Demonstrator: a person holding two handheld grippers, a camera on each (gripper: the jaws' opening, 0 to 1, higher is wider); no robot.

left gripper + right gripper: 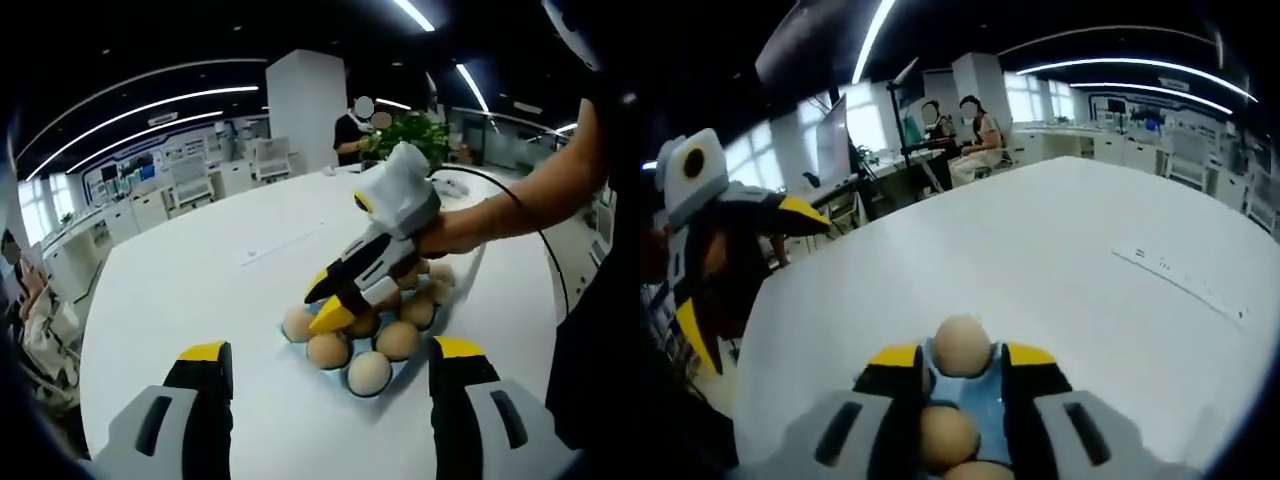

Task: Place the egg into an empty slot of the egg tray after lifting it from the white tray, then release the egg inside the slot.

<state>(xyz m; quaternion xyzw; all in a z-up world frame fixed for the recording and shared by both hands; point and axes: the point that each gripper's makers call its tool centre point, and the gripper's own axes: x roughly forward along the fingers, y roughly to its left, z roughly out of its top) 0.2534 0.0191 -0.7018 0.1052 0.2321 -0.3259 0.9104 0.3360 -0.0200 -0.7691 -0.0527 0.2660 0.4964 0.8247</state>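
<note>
A light blue egg tray [400, 372] holds several brown eggs on the white table. My right gripper [323, 305], held by a hand, reaches down to the tray's left end. In the right gripper view its yellow-tipped jaws [963, 362] stand narrow and close on either side of one egg [962, 345], which rests low over the blue tray [985, 405]. A second egg [945, 435] lies beneath the jaws, nearer the camera. My left gripper [335, 385] hovers wide open in front of the tray with nothing between its fingers, and it also appears at the left of the right gripper view [720, 240].
The wide white table [200, 280] stretches around the tray. A cable [520, 200] trails from the right gripper. A person's arm [540, 190] comes in from the right. People, desks and a plant [410, 130] stand beyond the table's far edge.
</note>
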